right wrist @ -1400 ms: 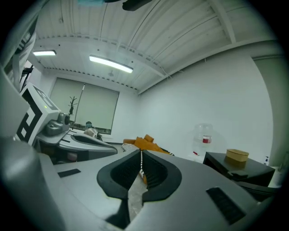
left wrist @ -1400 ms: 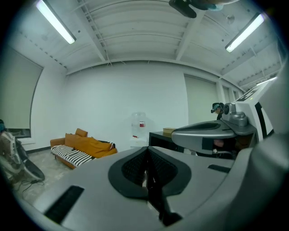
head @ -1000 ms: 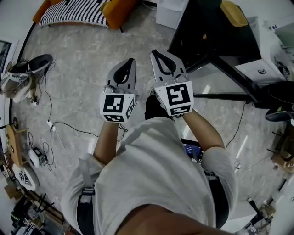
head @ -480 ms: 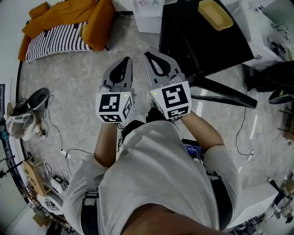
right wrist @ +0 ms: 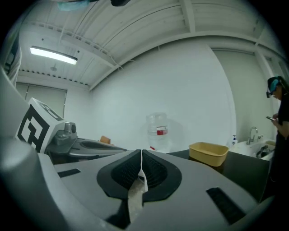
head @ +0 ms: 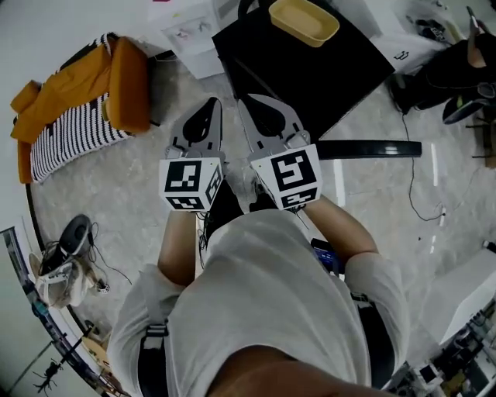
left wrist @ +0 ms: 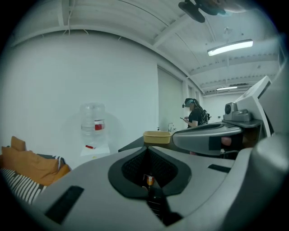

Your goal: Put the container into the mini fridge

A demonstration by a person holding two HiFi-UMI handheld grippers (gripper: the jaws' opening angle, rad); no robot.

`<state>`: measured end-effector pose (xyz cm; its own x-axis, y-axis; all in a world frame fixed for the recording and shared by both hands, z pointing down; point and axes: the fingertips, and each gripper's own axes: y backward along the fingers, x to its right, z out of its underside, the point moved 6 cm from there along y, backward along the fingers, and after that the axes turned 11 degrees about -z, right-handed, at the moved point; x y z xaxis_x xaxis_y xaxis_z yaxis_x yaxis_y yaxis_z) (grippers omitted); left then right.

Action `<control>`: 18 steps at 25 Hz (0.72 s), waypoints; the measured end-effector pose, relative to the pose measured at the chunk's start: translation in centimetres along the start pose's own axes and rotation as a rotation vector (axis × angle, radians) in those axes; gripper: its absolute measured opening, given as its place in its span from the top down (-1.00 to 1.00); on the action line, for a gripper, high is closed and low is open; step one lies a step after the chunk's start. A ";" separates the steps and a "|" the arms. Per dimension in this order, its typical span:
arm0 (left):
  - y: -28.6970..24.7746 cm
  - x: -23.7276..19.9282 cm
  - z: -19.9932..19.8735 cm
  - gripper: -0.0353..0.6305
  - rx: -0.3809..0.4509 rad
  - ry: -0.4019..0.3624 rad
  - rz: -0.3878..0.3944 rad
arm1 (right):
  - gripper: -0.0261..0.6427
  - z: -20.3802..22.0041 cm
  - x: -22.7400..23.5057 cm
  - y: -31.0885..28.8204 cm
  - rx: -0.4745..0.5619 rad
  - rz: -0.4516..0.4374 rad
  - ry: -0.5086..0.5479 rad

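The yellow container [head: 303,21] is an empty shallow tub on the black table [head: 310,74], at the top of the head view. It also shows in the left gripper view as the tub [left wrist: 157,136] and in the right gripper view as the tub [right wrist: 208,153]. My left gripper [head: 210,103] and right gripper [head: 250,100] are held side by side before the person's chest, above the floor and short of the table. In their own views the left gripper [left wrist: 146,148] and the right gripper [right wrist: 142,152] both have jaws shut with nothing held.
An orange sofa with a striped blanket [head: 74,116] stands at the left. A white stand with a water jug [left wrist: 93,119] is beside the table. Another person [left wrist: 195,115] stands beyond the table. The table's black foot bar [head: 368,148] lies on the floor at right; cables trail at lower left.
The head view has swung: the table and yellow container have shifted left toward the top centre, the sofa down the left side. Both grippers stay shut and side by side.
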<state>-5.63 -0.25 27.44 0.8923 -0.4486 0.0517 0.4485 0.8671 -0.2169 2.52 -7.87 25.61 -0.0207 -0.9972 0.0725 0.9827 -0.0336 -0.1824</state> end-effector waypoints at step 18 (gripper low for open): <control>-15.9 -5.0 -2.3 0.86 0.003 -0.078 0.485 | 0.80 -0.9 7.3 -8.5 -0.061 0.517 -0.102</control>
<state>-17.33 -12.29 28.42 0.9995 0.0246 0.0184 -0.0197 0.9727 -0.2312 -6.14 -14.89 26.80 0.4847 -0.8731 0.0531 0.8474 0.4537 -0.2759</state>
